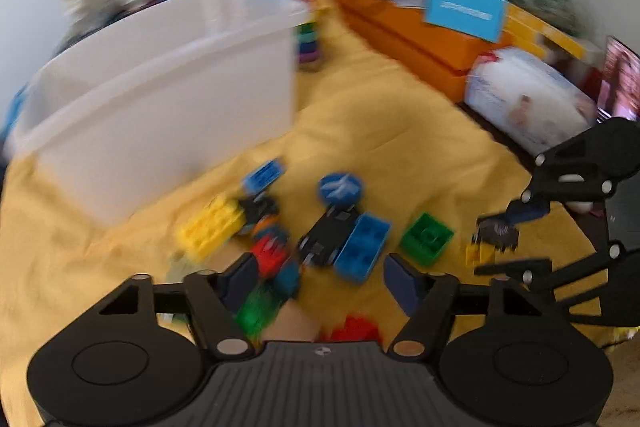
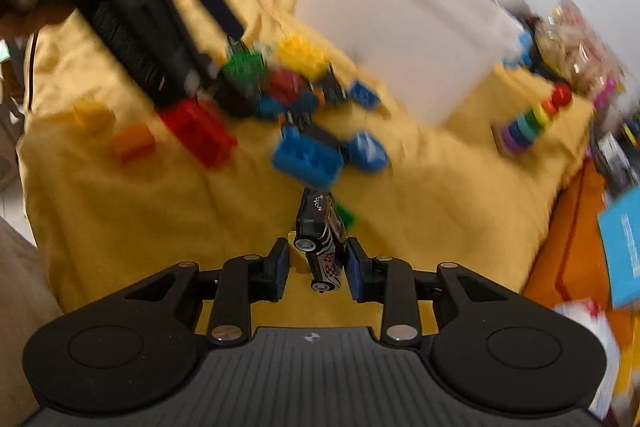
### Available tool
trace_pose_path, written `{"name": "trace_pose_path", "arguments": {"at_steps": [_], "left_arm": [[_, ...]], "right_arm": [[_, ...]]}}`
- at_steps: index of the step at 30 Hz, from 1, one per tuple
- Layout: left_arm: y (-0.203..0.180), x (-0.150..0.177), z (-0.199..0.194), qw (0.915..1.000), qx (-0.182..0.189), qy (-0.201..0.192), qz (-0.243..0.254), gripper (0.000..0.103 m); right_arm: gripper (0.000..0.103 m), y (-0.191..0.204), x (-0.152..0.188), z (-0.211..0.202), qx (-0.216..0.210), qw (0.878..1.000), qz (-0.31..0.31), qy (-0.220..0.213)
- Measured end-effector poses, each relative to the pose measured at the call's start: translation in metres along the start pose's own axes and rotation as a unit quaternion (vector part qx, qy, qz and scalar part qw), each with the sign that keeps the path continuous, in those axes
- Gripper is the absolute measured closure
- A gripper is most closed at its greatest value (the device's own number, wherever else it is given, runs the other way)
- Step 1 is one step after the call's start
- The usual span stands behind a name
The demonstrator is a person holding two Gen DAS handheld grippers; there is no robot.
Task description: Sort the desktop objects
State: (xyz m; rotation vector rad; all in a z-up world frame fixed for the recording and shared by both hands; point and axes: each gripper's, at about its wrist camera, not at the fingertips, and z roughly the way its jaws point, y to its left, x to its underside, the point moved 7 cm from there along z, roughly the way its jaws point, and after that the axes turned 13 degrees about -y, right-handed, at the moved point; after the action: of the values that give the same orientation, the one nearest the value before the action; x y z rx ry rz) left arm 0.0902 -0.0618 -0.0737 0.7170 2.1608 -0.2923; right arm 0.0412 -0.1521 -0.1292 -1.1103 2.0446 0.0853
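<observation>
My right gripper (image 2: 318, 263) is shut on a black toy car (image 2: 322, 239), with a small yellow brick (image 2: 298, 251) pinched beside it, both lifted off the yellow cloth (image 2: 120, 227). The left wrist view shows that right gripper (image 1: 498, 239) at the right with the same car (image 1: 496, 229). My left gripper (image 1: 320, 279) stands open low over the pile, its pads pressing on nothing. The pile holds a yellow brick (image 1: 212, 227), a red brick (image 1: 272, 255), another black car (image 1: 328, 239), a blue brick (image 1: 362, 247), a green brick (image 1: 426, 239) and a blue disc (image 1: 340, 187). Motion blurs both views.
A tall white bin (image 1: 172, 87) stands behind the pile on the left. A rainbow ring stacker (image 2: 528, 123) stands past the bin. An orange box (image 1: 420, 39), a blue card (image 1: 464, 11) and a wipes pack (image 1: 528, 99) line the cloth's far right edge.
</observation>
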Motion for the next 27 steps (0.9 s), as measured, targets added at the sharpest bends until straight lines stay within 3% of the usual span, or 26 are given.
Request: {"name": "trace_pose_path", "arguments": {"at_steps": [3,5,9,17,19,25,27], "left_arm": [[-0.004,-0.015,0.018,0.9984,0.000,0.011,0.056,0.039],[-0.003,-0.025,0.030,0.9976,0.000,0.004,0.068,0.044],[0.003,-0.024,0.059,0.9974,0.007,0.040,0.060,0.066],[-0.024,0.013,0.068,0.9895,0.088,0.099,0.057,0.067],[-0.022,0.015,0.065,0.9911,0.088,0.086,0.052,0.069],[-0.003,0.000,0.050,0.9956,0.072,0.046,-0.039,0.070],[-0.002,-0.006,0.028,0.9977,0.053,0.024,-0.034,0.070]], "right_arm": [[0.068,0.003,0.010,-0.002,-0.001,1.000,0.014,0.010],[0.060,0.010,0.008,-0.009,-0.021,1.000,0.020,-0.005],[0.059,0.017,0.002,-0.017,-0.033,0.998,0.051,-0.022],[0.058,0.011,0.012,-0.022,-0.010,0.997,0.076,-0.015],[0.058,0.008,0.014,-0.022,-0.012,0.995,0.094,-0.014],[0.057,0.002,0.016,-0.024,-0.009,0.993,0.115,-0.015],[0.055,-0.002,0.016,-0.026,-0.004,0.993,0.118,-0.018]]}}
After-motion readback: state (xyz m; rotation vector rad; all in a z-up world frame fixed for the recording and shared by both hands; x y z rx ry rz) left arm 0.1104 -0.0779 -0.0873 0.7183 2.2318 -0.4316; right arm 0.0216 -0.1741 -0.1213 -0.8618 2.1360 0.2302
